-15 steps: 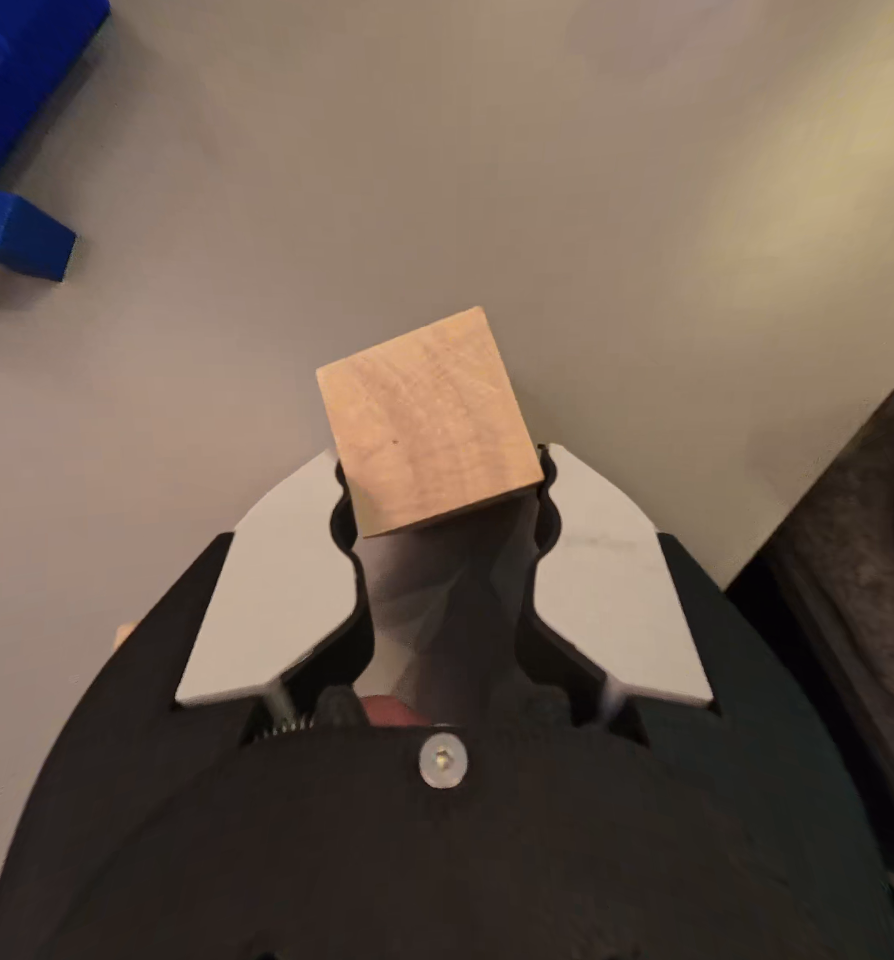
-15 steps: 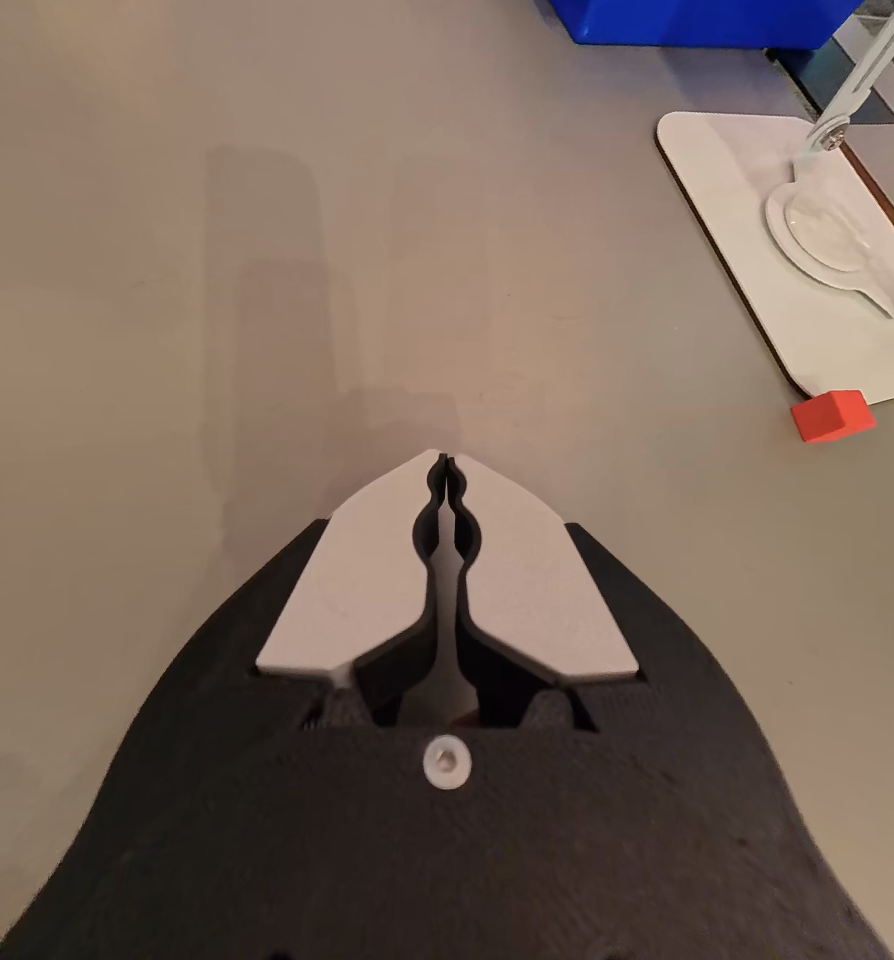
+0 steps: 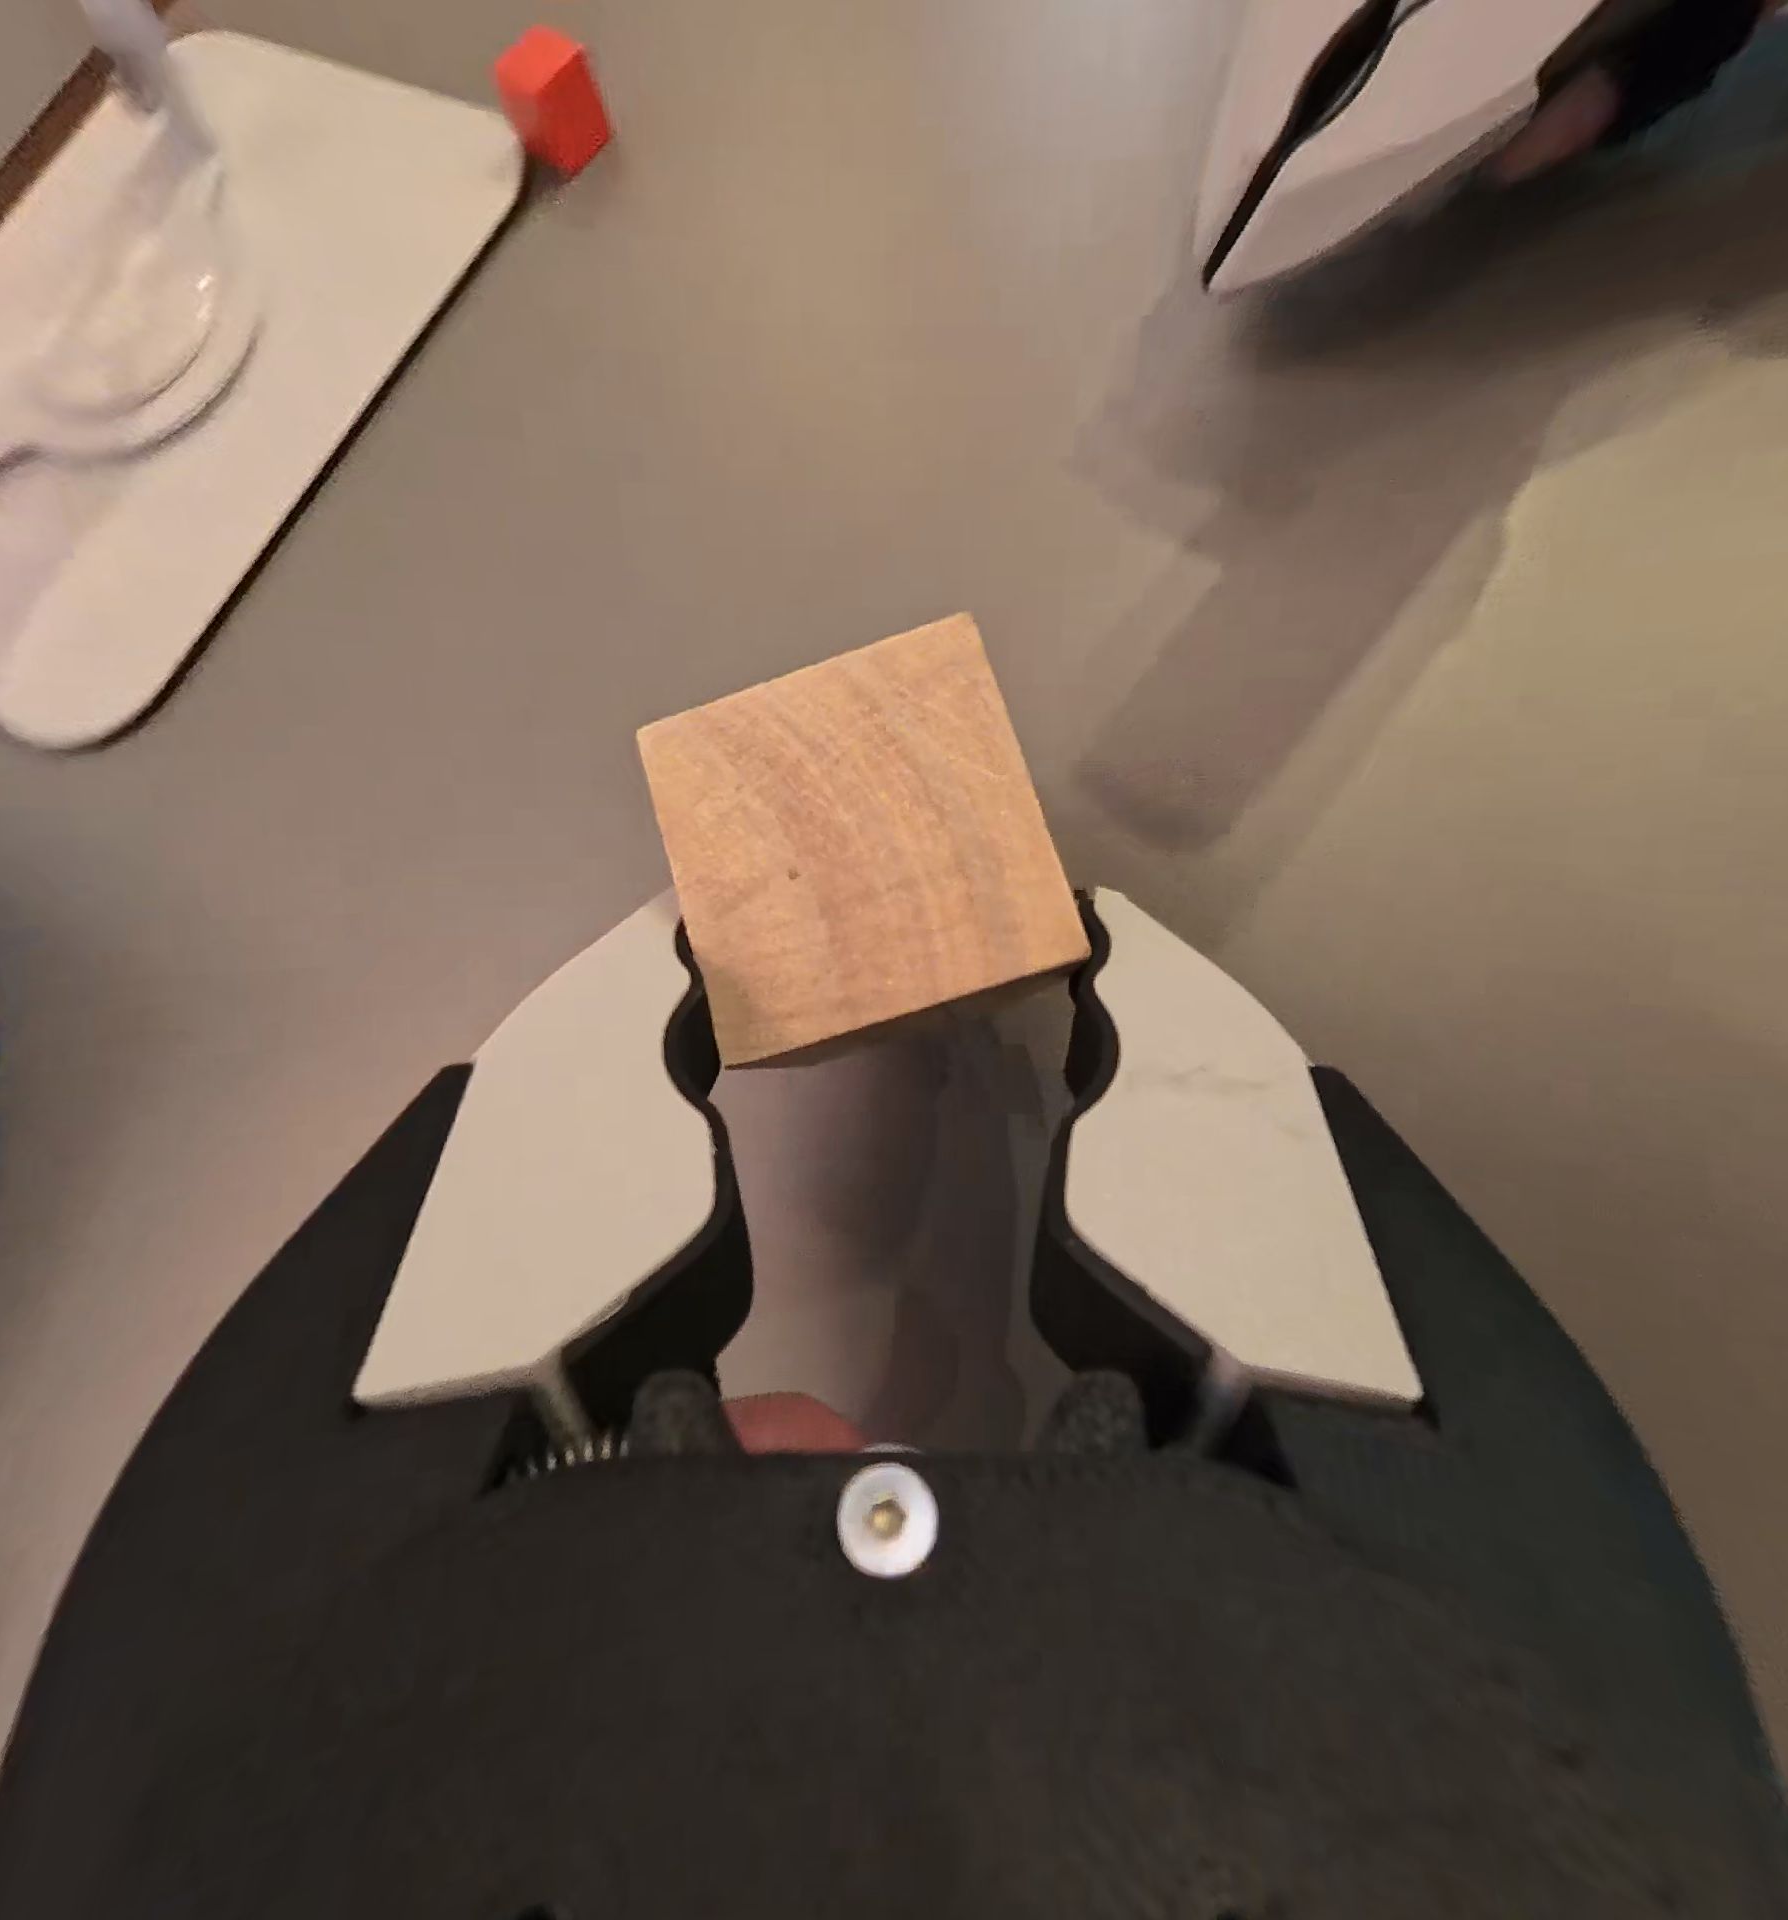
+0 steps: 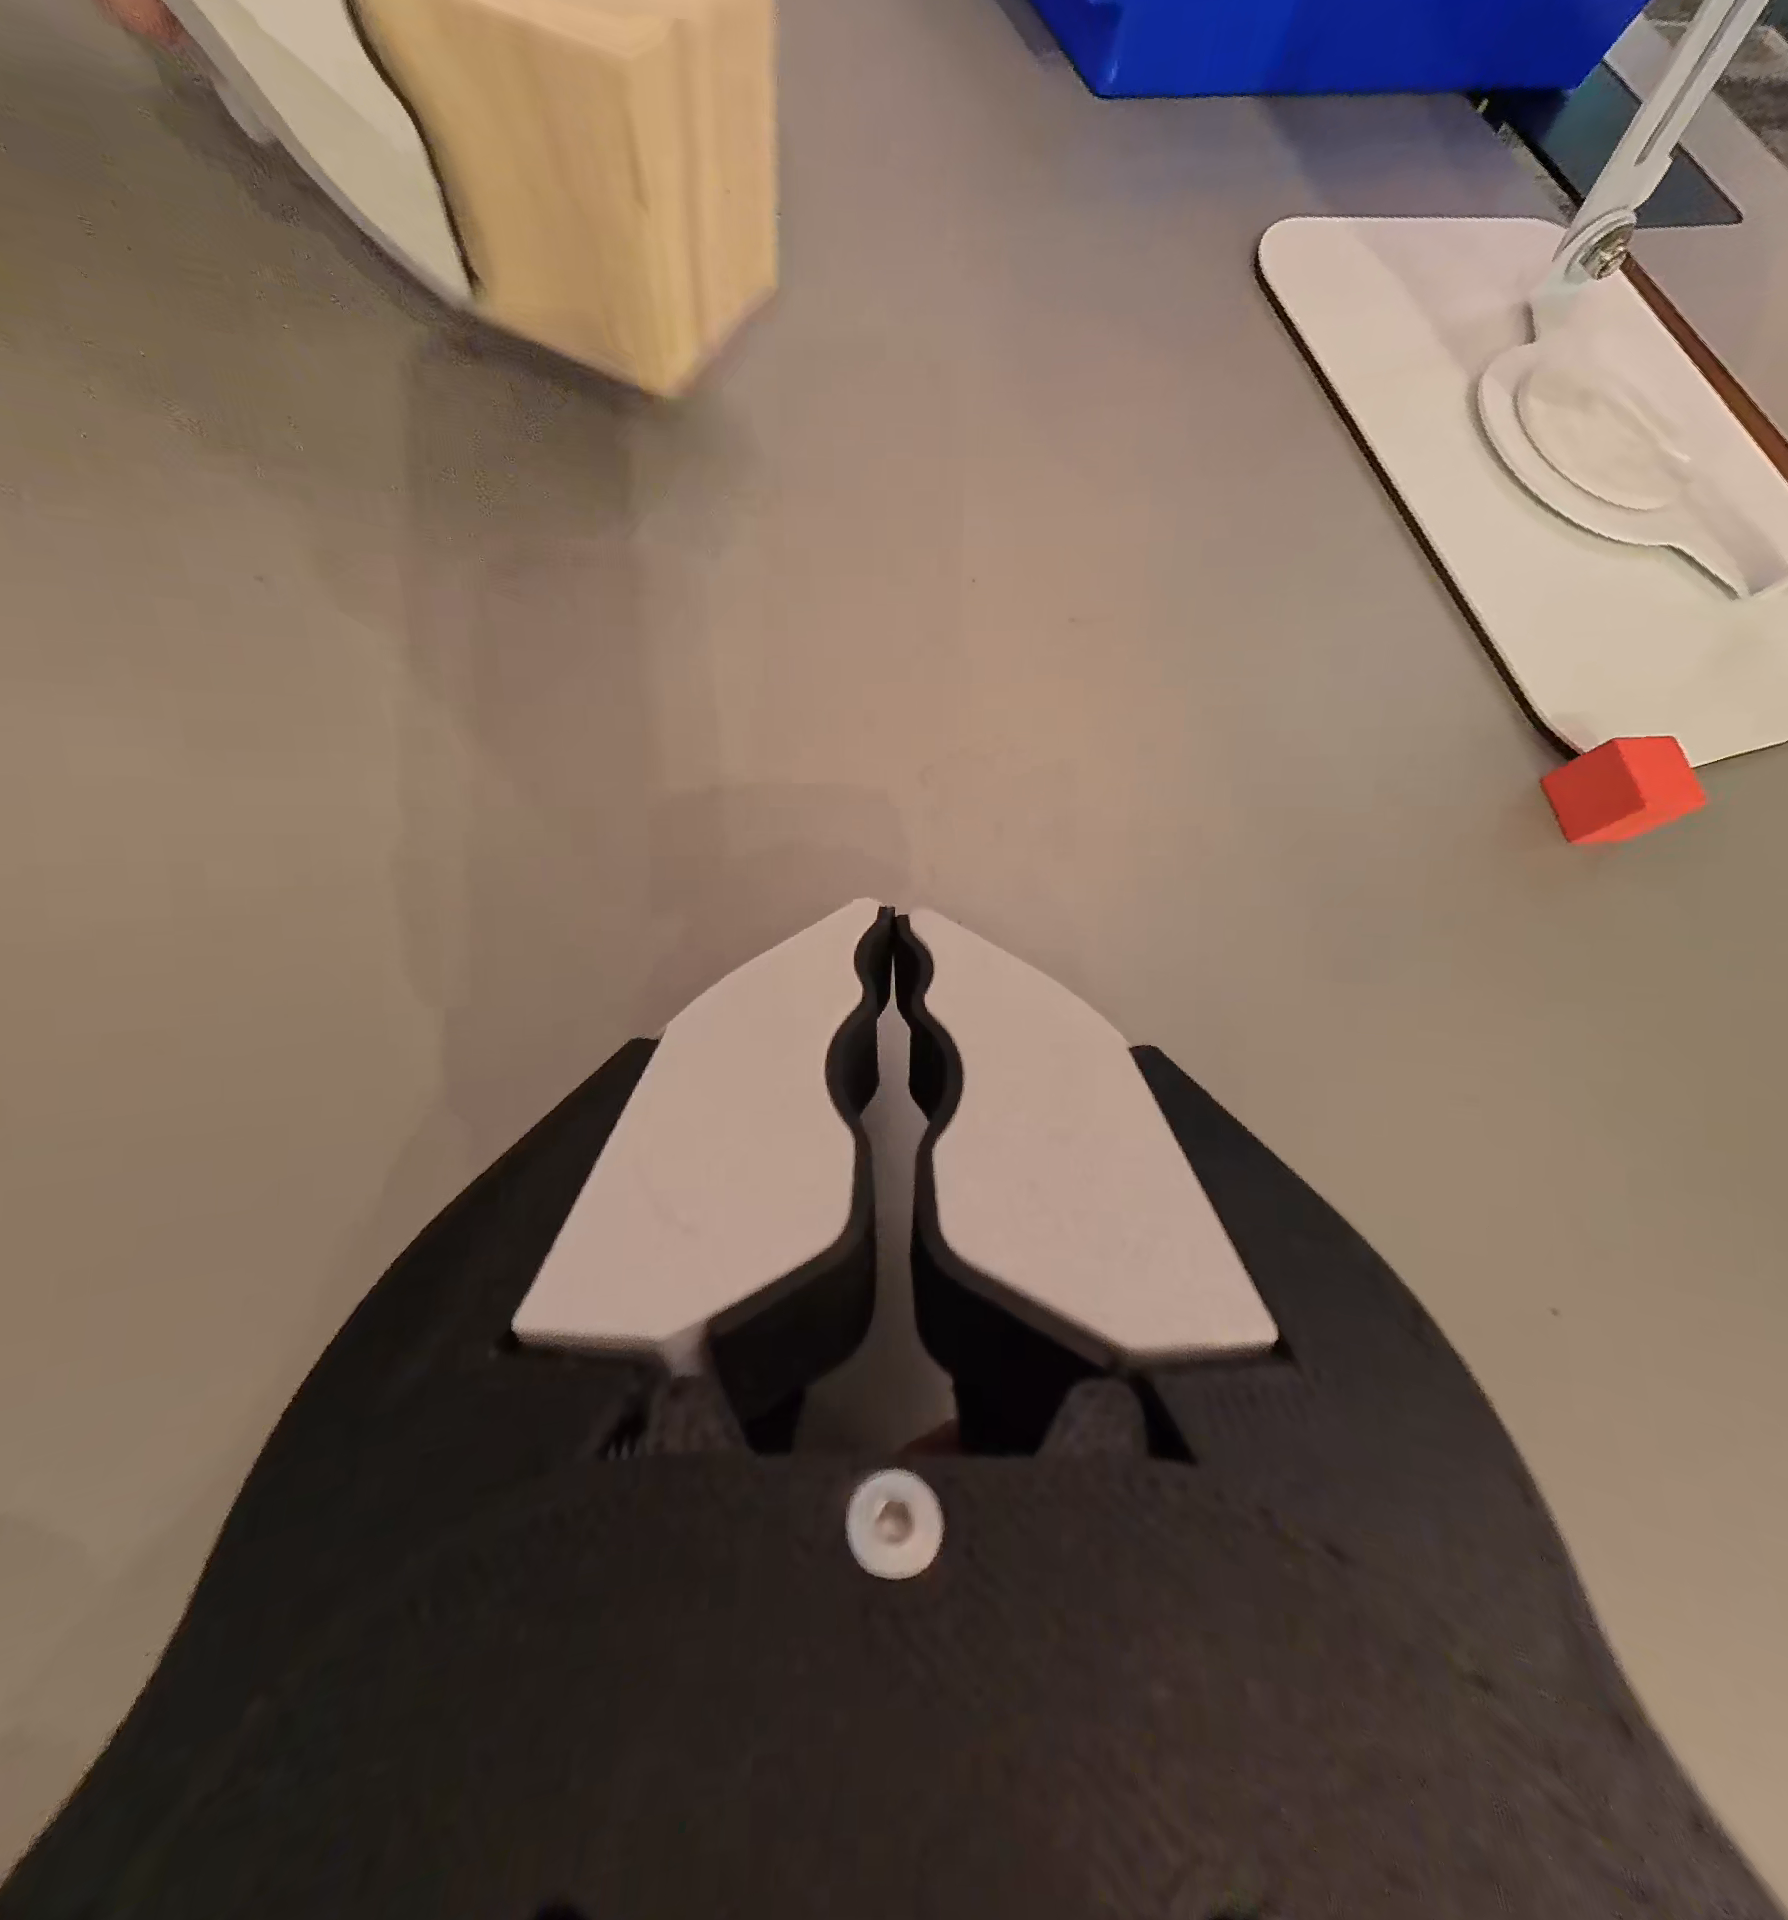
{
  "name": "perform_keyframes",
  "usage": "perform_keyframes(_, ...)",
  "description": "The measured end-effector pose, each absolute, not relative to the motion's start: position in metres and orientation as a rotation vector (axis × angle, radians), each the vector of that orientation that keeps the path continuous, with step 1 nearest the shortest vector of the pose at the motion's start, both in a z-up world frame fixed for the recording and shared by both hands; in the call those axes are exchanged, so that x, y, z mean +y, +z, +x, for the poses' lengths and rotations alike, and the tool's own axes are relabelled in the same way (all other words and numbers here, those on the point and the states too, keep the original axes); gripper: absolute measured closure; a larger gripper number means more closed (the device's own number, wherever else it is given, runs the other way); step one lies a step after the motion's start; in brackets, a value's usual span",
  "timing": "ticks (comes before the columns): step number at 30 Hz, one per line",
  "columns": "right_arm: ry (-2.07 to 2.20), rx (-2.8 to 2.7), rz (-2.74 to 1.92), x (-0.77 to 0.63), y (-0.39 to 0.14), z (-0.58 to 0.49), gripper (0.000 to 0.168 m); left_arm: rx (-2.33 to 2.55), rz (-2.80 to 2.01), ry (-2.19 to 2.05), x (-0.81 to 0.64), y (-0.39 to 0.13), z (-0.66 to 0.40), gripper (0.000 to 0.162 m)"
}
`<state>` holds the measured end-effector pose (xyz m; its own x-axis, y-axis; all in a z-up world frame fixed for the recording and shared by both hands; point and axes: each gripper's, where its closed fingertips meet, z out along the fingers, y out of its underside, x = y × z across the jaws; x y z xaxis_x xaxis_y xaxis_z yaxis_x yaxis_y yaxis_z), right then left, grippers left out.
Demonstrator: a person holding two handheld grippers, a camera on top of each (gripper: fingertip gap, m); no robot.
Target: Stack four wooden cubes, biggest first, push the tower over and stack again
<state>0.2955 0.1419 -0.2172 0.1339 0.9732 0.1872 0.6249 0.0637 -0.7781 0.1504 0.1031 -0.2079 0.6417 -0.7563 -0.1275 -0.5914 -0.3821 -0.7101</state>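
Note:
My left gripper (image 3: 885,914) is shut on a large wooden cube (image 3: 859,842) and holds it above the grey table. The cube is tilted between the two fingertips. In the right wrist view the same cube (image 4: 609,177) shows at the top left, off the table, with the left gripper's white finger (image 4: 350,135) against it. My right gripper (image 4: 888,914) is shut and empty, low over bare table. It also shows blurred at the top right of the left wrist view (image 3: 1389,135). No other wooden cubes are in view.
A small red block (image 4: 1622,787) lies on the table beside a white base plate (image 4: 1441,499) with a metal arm. The red block (image 3: 554,96) and the white base plate (image 3: 277,343) also show in the left wrist view. A blue bin (image 4: 1337,42) stands at the far edge. The gap from one gripper's tips to the other's is roughly 15 centimeters.
My left gripper has swung round with the cube: the blue bin and table edge left its view, the white plate and red block came in. The cube entered the right wrist view.

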Motion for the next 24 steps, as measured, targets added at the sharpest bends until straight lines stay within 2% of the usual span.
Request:
perform_keyframes(1, 0.576, -1.573, -1.646, 0.142, -0.217, 0.296, 0.168, 1.071, -2.097, -0.251, 0.111, -0.21, 0.162, 0.097)
perform_keyframes(5, 0.591, -1.573, -1.646, 0.141, -0.217, 0.297, 0.168, 1.124, -2.152, -0.342, 0.116, -0.231, 0.19, 0.096)
perform_keyframes(7, 0.588, -1.578, -1.639, 0.14, -0.216, 0.297, 0.168, 1.086, -2.151, -0.341, 0.111, -0.227, 0.181, 0.066)
perform_keyframes(9, 0.591, -1.581, -1.627, 0.138, -0.214, 0.297, 0.168, 1.029, -2.107, -0.31, 0.097, -0.209, 0.158, 0.056)
perform_keyframes(15, 0.606, -1.604, -1.594, 0.131, -0.21, 0.292, 0.168, 0.825, -2.212, 0.016, 0.024, -0.179, -0.018, 0.059)
perform_keyframes(18, 0.606, -1.623, -1.582, 0.127, -0.211, 0.29, 0.168, 0.74, -2.326, 0.008, -0.019, -0.191, -0.101, 0.05)
perform_keyframes(21, 0.615, -1.624, -1.585, 0.126, -0.211, 0.289, 0.168, 0.669, -2.322, -0.05, -0.032, -0.201, -0.144, 0.058)
perform_keyframes(24, 0.623, -1.615, -1.59, 0.127, -0.211, 0.29, 0.168, 0.705, -2.348, -0.149, -0.033, -0.225, -0.152, 0.079)
